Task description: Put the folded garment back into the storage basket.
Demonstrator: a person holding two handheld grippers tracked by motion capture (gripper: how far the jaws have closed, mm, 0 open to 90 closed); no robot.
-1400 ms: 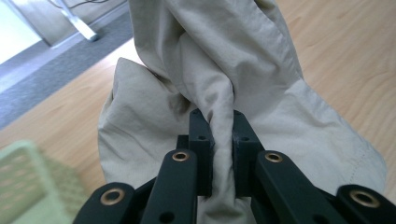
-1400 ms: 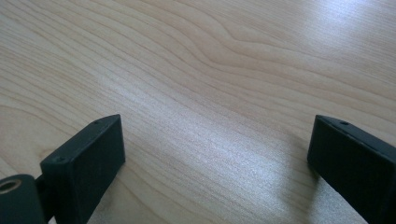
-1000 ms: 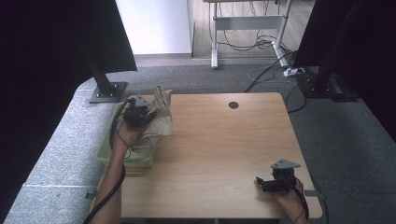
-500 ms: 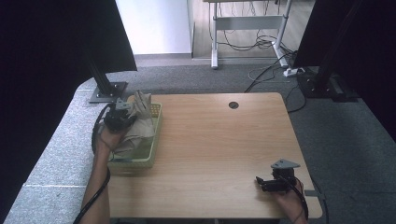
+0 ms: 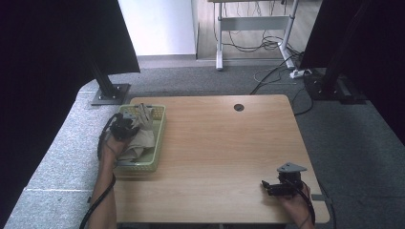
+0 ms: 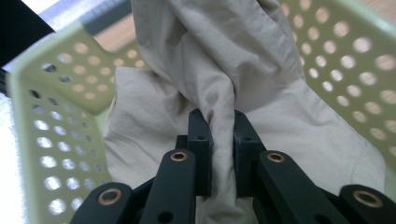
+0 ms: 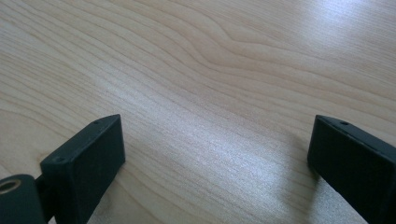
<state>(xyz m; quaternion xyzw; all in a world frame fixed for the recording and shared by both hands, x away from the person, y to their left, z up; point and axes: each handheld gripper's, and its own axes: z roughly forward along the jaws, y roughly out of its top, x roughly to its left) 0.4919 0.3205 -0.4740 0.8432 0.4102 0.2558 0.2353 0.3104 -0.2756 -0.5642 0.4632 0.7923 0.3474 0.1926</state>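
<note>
A beige cloth (image 5: 141, 136) lies bunched in a pale green perforated basket (image 5: 160, 125) at the table's left edge. My left gripper (image 5: 130, 125) is down inside the basket, shut on a fold of that cloth (image 6: 223, 93); the jaws pinch the fabric between them (image 6: 222, 135), and the basket wall (image 6: 42, 121) rises around. My right gripper (image 5: 267, 187) rests low over the wooden table (image 5: 224, 143) near the front right corner. Its jaws stand wide open (image 7: 215, 154) over bare wood (image 7: 210, 70).
A round cable hole (image 5: 239, 107) sits near the table's far edge. Black stands (image 5: 107, 86) and a desk frame (image 5: 253, 24) rise on the grey floor behind the table. A cable trails from the left hand (image 5: 101, 191) along the forearm.
My left gripper, with the cloth in it, has moved left and down into the basket, and the cloth has settled there. The right gripper has stayed put.
</note>
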